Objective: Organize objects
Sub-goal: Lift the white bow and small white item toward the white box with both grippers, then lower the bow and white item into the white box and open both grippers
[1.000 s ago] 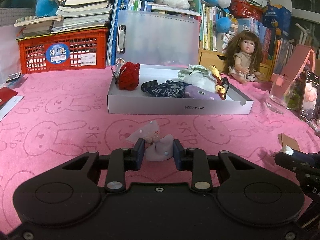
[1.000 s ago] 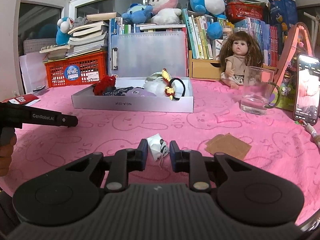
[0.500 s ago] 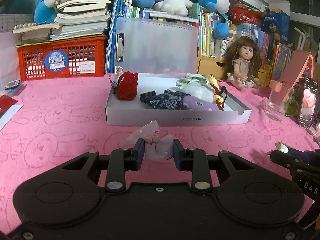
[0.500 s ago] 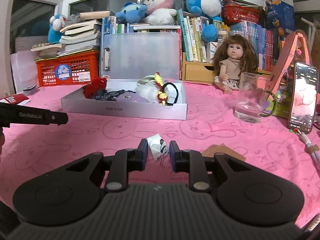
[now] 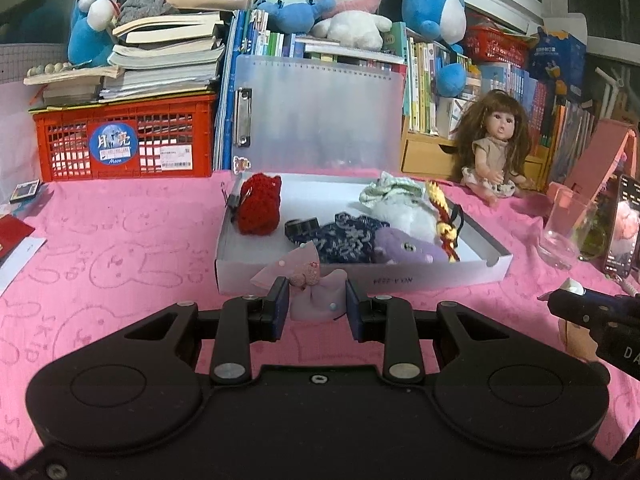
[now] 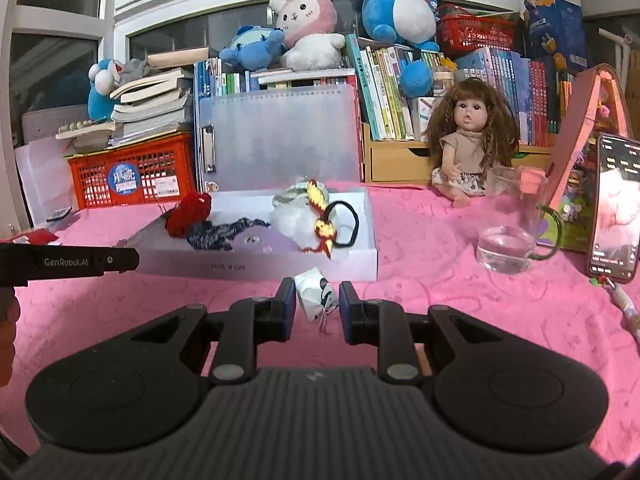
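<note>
My left gripper (image 5: 316,302) is shut on a lilac fabric bow (image 5: 310,288) with a small pink centre piece, held just in front of the near wall of a white shallow box (image 5: 400,278). My right gripper (image 6: 317,304) is shut on a small white and black fabric piece (image 6: 316,294), also close to the box (image 6: 256,268). The box holds a red crocheted item (image 5: 259,210), a dark blue patterned cloth (image 5: 348,236), a purple plush (image 5: 404,246), a white plush (image 5: 404,214) and a yellow-red braided charm on a black hair tie (image 6: 326,226).
A pink bunny-print cloth (image 5: 120,248) covers the table. A glass mug (image 6: 510,228), a phone (image 6: 614,216) and a doll (image 6: 468,148) stand to the right. A red crate (image 5: 124,144), books, a clear folder and plush toys line the back.
Both grippers have risen and come closer to the white box, each still holding its piece; the box now looms larger in both views.
</note>
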Action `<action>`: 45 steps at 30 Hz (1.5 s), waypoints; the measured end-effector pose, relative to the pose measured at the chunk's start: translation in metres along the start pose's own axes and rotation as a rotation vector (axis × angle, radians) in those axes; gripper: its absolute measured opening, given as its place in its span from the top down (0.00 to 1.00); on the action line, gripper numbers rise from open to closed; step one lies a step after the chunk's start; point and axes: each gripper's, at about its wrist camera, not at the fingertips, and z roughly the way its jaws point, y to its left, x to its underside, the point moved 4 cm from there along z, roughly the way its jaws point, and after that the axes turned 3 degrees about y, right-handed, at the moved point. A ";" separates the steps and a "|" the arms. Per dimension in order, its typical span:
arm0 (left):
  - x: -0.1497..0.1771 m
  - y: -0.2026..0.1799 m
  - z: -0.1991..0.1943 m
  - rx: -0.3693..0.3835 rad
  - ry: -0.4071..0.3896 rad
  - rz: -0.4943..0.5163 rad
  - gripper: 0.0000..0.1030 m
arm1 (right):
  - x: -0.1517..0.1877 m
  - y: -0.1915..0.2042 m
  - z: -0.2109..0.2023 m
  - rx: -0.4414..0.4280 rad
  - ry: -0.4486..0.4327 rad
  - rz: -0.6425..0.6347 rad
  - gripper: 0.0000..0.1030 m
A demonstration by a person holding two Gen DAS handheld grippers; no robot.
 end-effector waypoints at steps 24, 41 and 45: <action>-0.050 0.015 0.058 -0.023 0.012 -0.055 0.72 | -0.067 0.000 0.065 -0.121 0.016 0.073 0.74; -0.045 0.017 0.112 -0.038 0.088 -0.048 0.72 | -0.071 -0.019 0.149 -0.210 0.193 0.239 0.74; -0.043 0.017 0.123 -0.047 0.106 -0.048 0.72 | -0.067 -0.015 0.161 -0.213 0.224 0.235 0.74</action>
